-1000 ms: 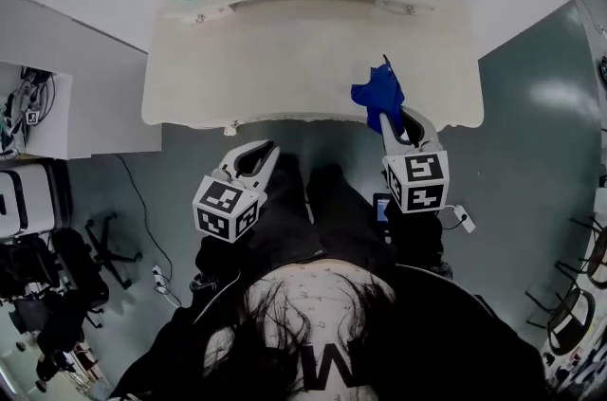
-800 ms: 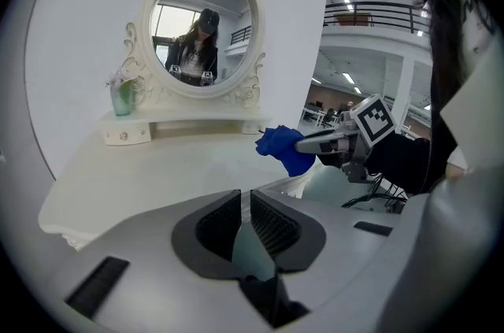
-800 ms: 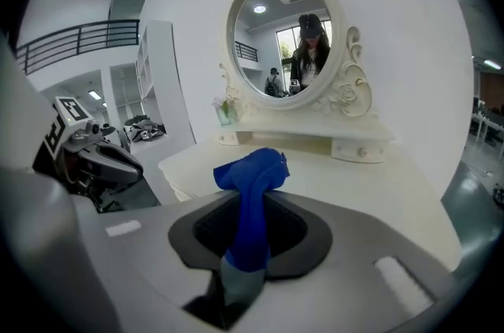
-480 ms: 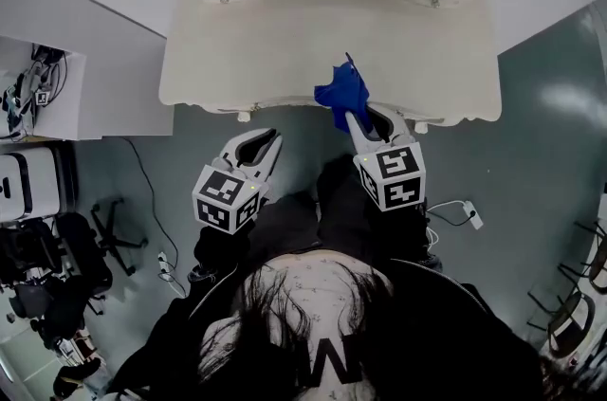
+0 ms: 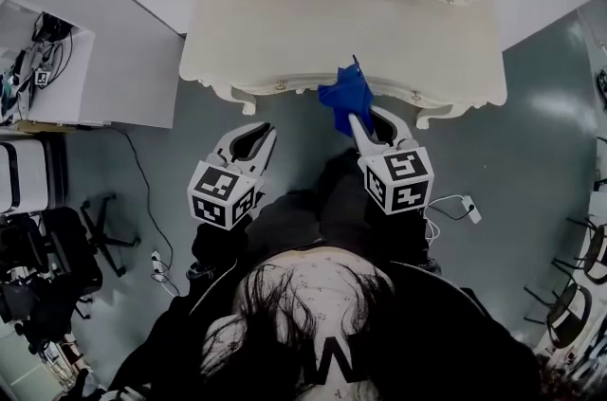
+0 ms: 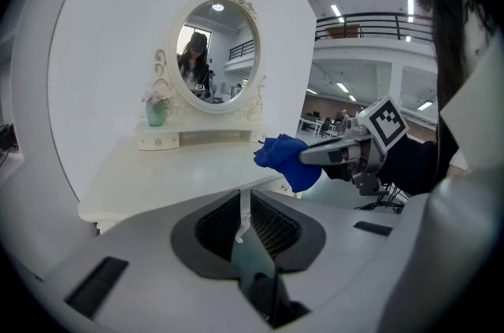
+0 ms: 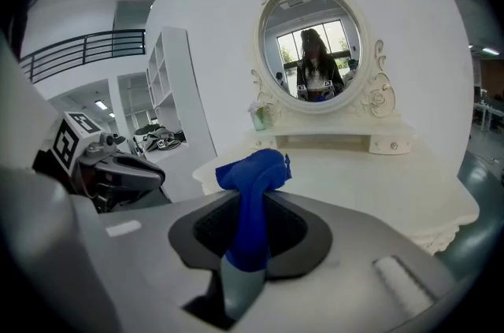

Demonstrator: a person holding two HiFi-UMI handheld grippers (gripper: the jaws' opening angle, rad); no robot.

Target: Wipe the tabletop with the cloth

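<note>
Head view: right gripper (image 5: 366, 120) fingers clamped on blue cloth (image 5: 343, 92), bunched over worktop (image 5: 408, 29) near edge; bare surface lies beyond. Left gripper (image 5: 249, 136) fingers together, empty, short of the worktop.

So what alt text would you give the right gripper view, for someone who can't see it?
A bunched blue cloth is clamped in the right tongs, held by the front edge of a cream tabletop. Behind it stand an oval mirror and a small vase. The left tongs show at the left.
</note>
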